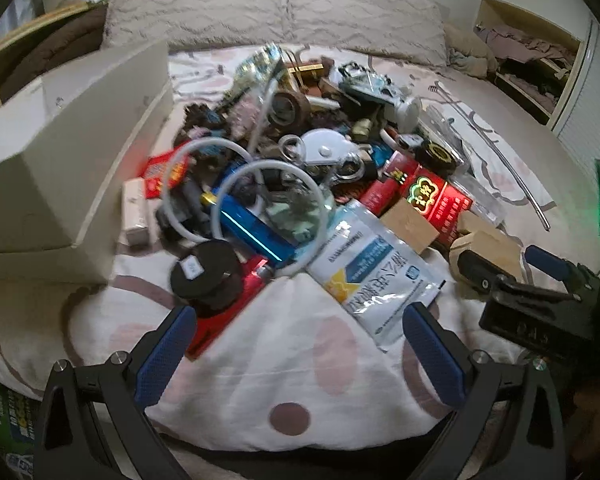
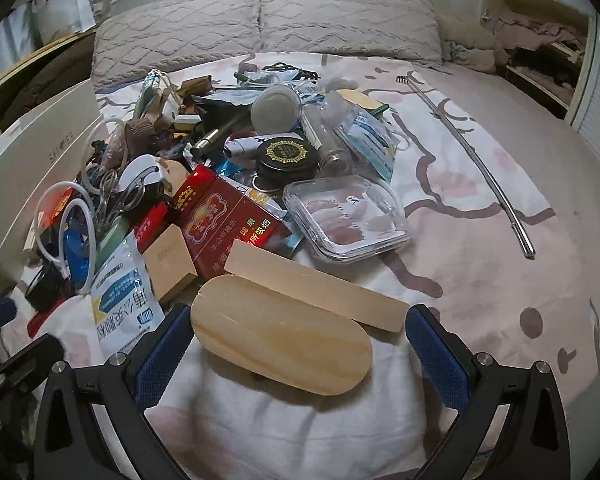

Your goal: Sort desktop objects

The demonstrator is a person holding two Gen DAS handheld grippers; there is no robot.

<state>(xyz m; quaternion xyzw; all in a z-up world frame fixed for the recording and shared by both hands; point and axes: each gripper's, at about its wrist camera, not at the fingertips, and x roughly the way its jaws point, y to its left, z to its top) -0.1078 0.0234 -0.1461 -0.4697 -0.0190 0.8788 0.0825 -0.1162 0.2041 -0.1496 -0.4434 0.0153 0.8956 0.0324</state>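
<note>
Left wrist view: left gripper [image 1: 300,344] hovering over the bedsheet [image 1: 284,364] with jaws spread wide, gripping nothing. Lying just beyond the fingertips, a white pouch [image 1: 374,268], the nearest piece of the heap of clutter. Sitting left of the pouch, a black spool [image 1: 206,272]; beyond it, a blue tube [image 1: 252,228] and a white ring [image 1: 272,216]. Resting right of the pouch, a red box [image 1: 436,204]. Standing far left of the pouch, a white case [image 1: 60,152].

Right wrist view: right gripper [image 2: 298,344] also gaping wide, clamping nothing. Lying between the blue pads [image 2: 160,356], an oval wooden board [image 2: 280,332], not visibly touching either. Resting against the board's far edge, a wooden strip [image 2: 316,286]. Sitting beyond the strip, a clear container [image 2: 346,216]. Lying left of the board, the white pouch [image 2: 120,296].
</note>
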